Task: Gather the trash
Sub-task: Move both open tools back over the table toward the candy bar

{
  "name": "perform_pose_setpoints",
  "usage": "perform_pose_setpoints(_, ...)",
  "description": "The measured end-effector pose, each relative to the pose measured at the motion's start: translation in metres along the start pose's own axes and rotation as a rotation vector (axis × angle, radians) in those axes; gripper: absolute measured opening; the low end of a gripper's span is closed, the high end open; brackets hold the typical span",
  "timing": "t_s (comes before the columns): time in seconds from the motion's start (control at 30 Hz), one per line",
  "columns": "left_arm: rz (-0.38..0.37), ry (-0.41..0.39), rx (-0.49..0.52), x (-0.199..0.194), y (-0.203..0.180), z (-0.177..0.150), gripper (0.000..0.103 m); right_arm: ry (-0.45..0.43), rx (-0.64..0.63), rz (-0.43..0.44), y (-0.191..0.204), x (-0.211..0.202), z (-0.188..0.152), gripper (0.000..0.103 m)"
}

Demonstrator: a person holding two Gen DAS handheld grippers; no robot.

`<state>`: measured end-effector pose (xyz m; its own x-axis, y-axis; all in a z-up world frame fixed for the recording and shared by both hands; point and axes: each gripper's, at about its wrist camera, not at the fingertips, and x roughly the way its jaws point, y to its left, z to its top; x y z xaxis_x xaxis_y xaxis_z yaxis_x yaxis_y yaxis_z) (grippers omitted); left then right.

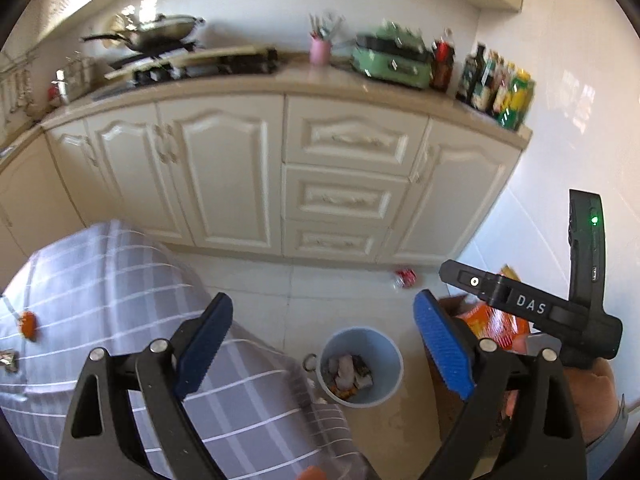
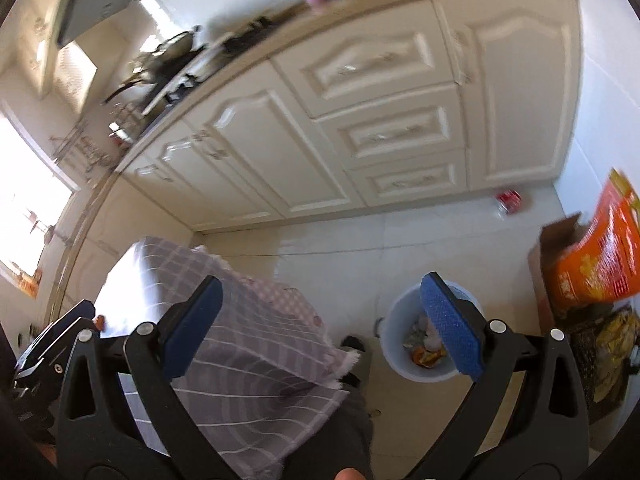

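Observation:
A light blue waste bin [image 1: 394, 364] stands on the floor tiles, holding crumpled paper and wrappers. My left gripper [image 1: 322, 344] hangs above it, open, with nothing between its blue pads. My right gripper [image 2: 322, 328] is open and empty too, above the table corner, with the bin [image 2: 386, 340] behind its right finger. A crushed red-labelled bottle [image 1: 404, 278] [image 2: 508, 202] lies on the floor at the foot of the cabinets. An orange peel [image 1: 28, 324] and a foil scrap [image 1: 8, 360] lie on the table's grey checked cloth [image 1: 100, 292].
Cream kitchen cabinets [image 1: 224, 168] run along the back, with a wok, a pink cup and bottles on the counter. A cardboard box [image 2: 556, 232] with an orange bag [image 2: 596, 264] stands to the right of the bin. A person's dark shoe [image 2: 354, 344] is beside the bin.

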<state>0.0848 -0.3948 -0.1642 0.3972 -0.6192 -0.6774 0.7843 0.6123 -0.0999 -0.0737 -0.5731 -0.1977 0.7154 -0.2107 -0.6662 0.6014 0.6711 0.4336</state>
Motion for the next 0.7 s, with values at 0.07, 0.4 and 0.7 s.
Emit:
perform_pose_setpoints(0.07,0.022,-0.035,-0.012,-0.018,0.014,0.0,0.091,-0.005,-0.051,0.033,0.031,-0.004,0.001,0.097)
perform_pose_setpoints(0.4,0.124,-0.145,-0.146,-0.093,0.108,-0.01,0.091,-0.021,-0.22,0.16,0.153,-0.009,-0.008,0.097)
perform_pose_setpoints(0.7,0.264,-0.213,-0.245,-0.148,0.194,-0.034,0.094,-0.003,-0.389,0.253,0.259,-0.001,-0.033,0.097)
